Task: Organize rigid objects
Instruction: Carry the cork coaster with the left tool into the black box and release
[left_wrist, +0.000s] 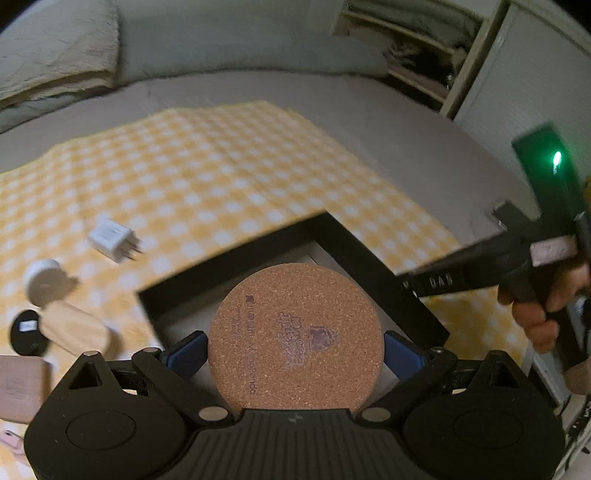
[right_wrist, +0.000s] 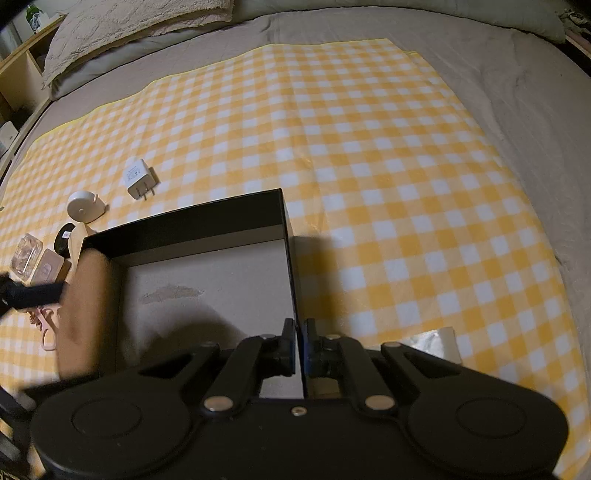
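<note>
With the left hand-held gripper clamped on the cork coaster above the black box, whose right wall the right hand-held gripper pinches, lower it flat, then release.

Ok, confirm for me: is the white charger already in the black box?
No, the white charger lies on the checked cloth outside the black box.

A bed with grey sheet carries a yellow-checked cloth. Pillows lie at its head. A wooden shelf unit stands beside it. Lighting is dim.
</note>
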